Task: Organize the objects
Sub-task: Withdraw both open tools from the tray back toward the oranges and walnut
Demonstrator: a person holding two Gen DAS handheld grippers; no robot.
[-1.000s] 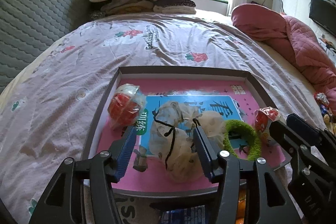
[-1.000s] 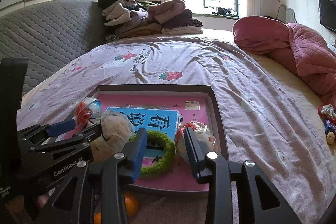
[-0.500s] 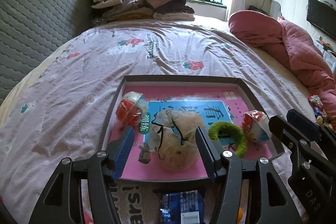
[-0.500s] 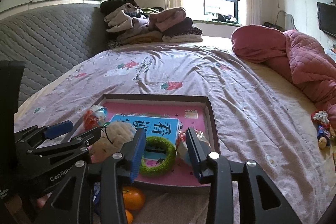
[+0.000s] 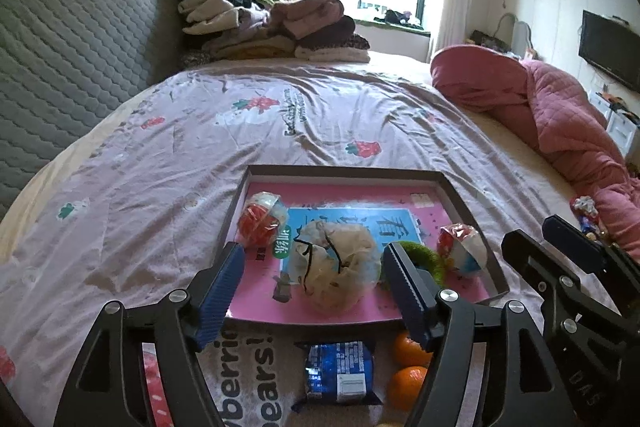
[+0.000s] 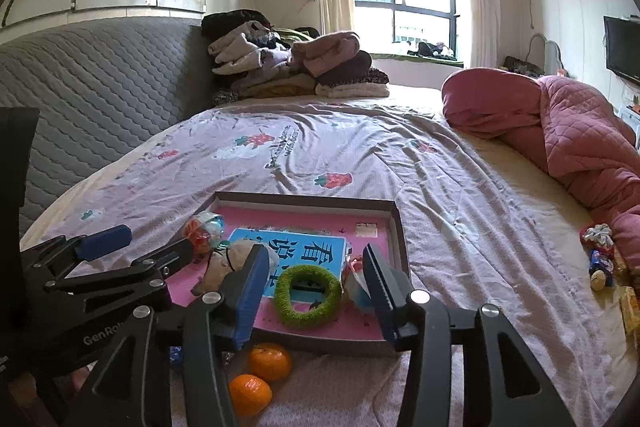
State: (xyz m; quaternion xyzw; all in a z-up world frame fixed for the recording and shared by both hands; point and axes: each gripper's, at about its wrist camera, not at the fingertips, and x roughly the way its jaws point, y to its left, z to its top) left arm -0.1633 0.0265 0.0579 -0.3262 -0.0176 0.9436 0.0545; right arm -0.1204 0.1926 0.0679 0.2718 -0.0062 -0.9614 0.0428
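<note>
A shallow pink-bottomed box (image 5: 472, 217) (image 6: 394, 227) lies on the bed. In it lie a beige mesh pouch (image 5: 336, 269) (image 6: 224, 263), a green fuzzy ring (image 6: 308, 293) (image 5: 428, 261), a red wrapped ball (image 5: 260, 223) (image 6: 202, 229) at the left and another wrapped ball (image 5: 460, 249) (image 6: 354, 287) at the right. Two oranges (image 6: 260, 375) (image 5: 410, 367) and a blue snack packet (image 5: 340, 373) lie on the bed in front of the box. My left gripper (image 5: 312, 281) is open and empty, above the box's near edge. My right gripper (image 6: 314, 281) is open and empty, beside it.
A stack of folded clothes (image 6: 296, 65) sits at the far end by the grey quilted headboard (image 6: 92, 87). A pink quilt (image 6: 560, 131) lies bunched along the right. Small wrapped items (image 6: 600, 259) lie on the sheet at the right edge.
Both grippers have pulled back and up from the box, still open. The oranges and blue packet in front of the box have come into view. The pouch stays in the box.
</note>
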